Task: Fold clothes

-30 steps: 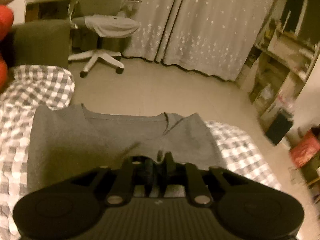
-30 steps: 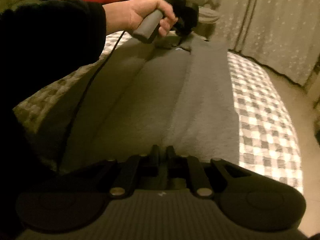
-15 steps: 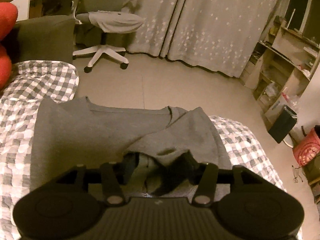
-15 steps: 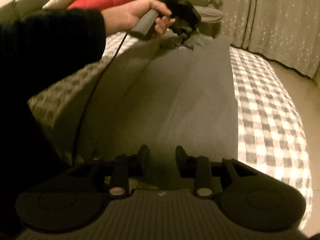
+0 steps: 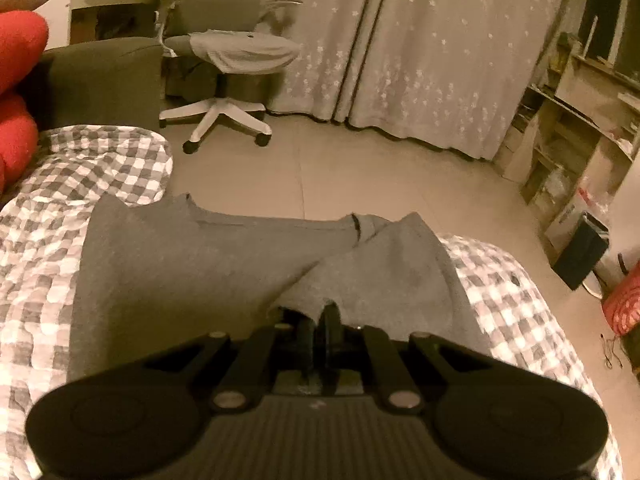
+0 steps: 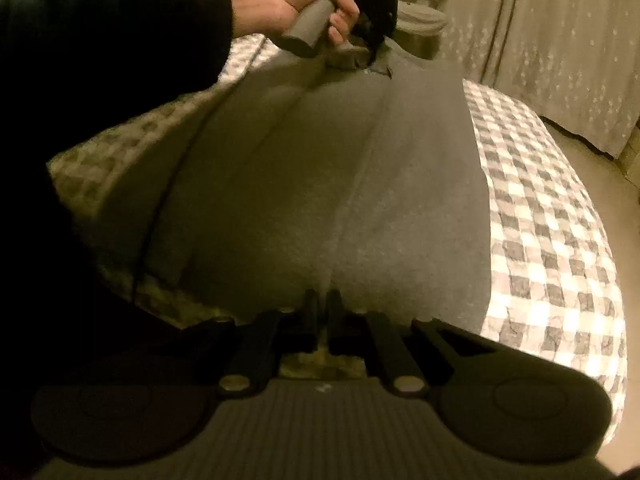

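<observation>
I am working over the grey garment (image 5: 192,264), which is lying spread flat on the checked bedspread (image 5: 60,208); everything below is placed relative to that garment. My left gripper (image 5: 320,316) is sitting at the garment's near edge in its own view, its jaws pressed together and pinching a raised flap of the grey fabric, which is folding diagonally over the right part of the garment toward the neckline. In the right wrist view the left gripper is appearing at the garment's far end, with the person's hand (image 6: 308,4) wrapped around its grey handle and a black sleeve (image 6: 120,36) covering the arm; a thin black cable (image 6: 160,208) is trailing across the garment's left side. My right gripper (image 6: 320,304) is clamping the opposite, near hem, jaws closed with only a sliver between them and cloth bunched at the tips. Long lengthwise creases are running down the garment between the two grippers. Beyond the garment in the left wrist view: a white swivel chair (image 5: 224,80), pale curtains (image 5: 420,52) with a small sprig pattern, wooden shelving (image 5: 572,128) to the right, red cushions (image 5: 16,92) to the left. I am finding no readable brand, label or writing on the garment or on either tool.
</observation>
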`<action>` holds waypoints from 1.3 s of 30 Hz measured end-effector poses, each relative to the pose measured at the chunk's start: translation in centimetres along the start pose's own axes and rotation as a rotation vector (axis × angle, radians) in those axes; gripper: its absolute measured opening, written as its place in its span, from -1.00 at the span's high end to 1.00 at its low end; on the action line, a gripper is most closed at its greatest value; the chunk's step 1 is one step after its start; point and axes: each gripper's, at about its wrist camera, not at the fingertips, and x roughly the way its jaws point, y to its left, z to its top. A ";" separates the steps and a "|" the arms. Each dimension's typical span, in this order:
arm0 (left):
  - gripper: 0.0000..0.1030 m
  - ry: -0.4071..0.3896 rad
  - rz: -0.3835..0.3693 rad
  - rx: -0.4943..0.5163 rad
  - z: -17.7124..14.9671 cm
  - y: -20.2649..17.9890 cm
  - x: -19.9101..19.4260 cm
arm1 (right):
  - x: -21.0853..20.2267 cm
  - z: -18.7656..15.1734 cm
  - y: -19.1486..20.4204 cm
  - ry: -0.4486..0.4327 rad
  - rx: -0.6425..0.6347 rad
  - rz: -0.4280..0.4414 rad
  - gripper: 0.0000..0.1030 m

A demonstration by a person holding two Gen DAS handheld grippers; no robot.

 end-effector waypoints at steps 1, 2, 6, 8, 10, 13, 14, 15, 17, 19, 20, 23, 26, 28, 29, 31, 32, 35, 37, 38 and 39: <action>0.84 -0.007 -0.002 -0.001 0.1 0.0 -0.5 | -0.5 0.0 -0.1 -0.006 -0.009 0.029 0.69; 0.79 -0.013 -0.008 -0.005 0.2 0.1 -0.9 | -1.1 0.1 -0.1 -0.014 -0.023 0.059 0.52; 0.79 -0.030 -0.027 -0.018 0.7 0.5 -3.2 | -3.5 0.7 -1.7 -0.053 -0.049 0.119 0.29; 0.78 -0.032 -0.030 -0.027 0.7 0.8 -4.3 | -3.8 1.5 -3.5 -0.054 -0.001 0.085 0.29; 0.79 -0.030 -0.034 -0.041 0.5 1.0 -5.3 | -4.1 2.3 -5.2 -0.055 0.047 0.051 0.29; 0.78 -0.019 -0.023 -0.040 0.0 1.0 -7.2 | -4.5 3.5 -7.8 -0.056 0.119 0.000 0.29; 0.75 -0.017 -0.021 -0.037 -0.2 0.9 -7.8 | -4.7 4.3 -9.0 -0.051 0.148 0.001 0.29; 0.73 -0.016 -0.015 -0.034 -0.6 0.7 -8.4 | -4.8 5.2 -10.3 -0.044 0.168 0.022 0.29; 0.65 -0.017 0.005 -0.028 -1.3 0.5 -9.4 | -4.9 7.1 -12.9 -0.028 0.204 0.069 0.22; 0.52 -0.020 0.006 -0.059 -1.7 1.0 -9.4 | -4.0 8.9 -13.7 -0.037 0.174 0.073 0.14; 0.44 -0.019 0.004 -0.082 -1.8 1.5 -9.3 | -3.4 9.8 -14.0 -0.042 0.155 0.072 0.14; 0.44 -0.011 0.001 -0.182 -2.2 3.3 -8.7 | -1.8 12.6 -14.8 -0.060 0.099 0.069 0.14; 0.43 -0.015 0.008 -0.232 -2.6 4.7 -8.0 | -0.2 15.3 -15.6 -0.077 0.042 0.066 0.14; 0.43 -0.009 0.001 -0.261 -2.7 5.4 -7.5 | 0.8 17.2 -16.2 -0.088 0.005 0.064 0.14; 0.43 -0.006 -0.007 -0.280 -2.7 5.8 -7.2 | 1.8 17.9 -16.0 -0.091 -0.012 0.071 0.14; 0.43 -0.001 -0.025 -0.319 -2.8 6.6 -6.8 | 4.0 19.3 -15.5 -0.095 -0.045 0.088 0.14; 0.43 -0.001 -0.028 -0.327 -2.8 6.9 -6.5 | 5.1 20.0 -15.2 -0.097 -0.061 0.096 0.14; 0.40 -0.011 -0.017 -0.312 -2.5 7.4 -6.0 | 8.5 22.1 -14.4 -0.104 -0.110 0.122 0.14; 0.40 -0.014 -0.007 -0.308 -2.2 7.9 -5.6 | 10.7 23.5 -13.9 -0.108 -0.143 0.139 0.14; 0.39 -0.013 -0.006 -0.312 -2.0 8.2 -5.3 | 11.8 24.2 -13.6 -0.110 -0.160 0.147 0.14; 0.39 -0.007 -0.016 -0.318 -1.6 8.4 -5.0 | 12.9 24.9 -13.4 -0.112 -0.176 0.156 0.14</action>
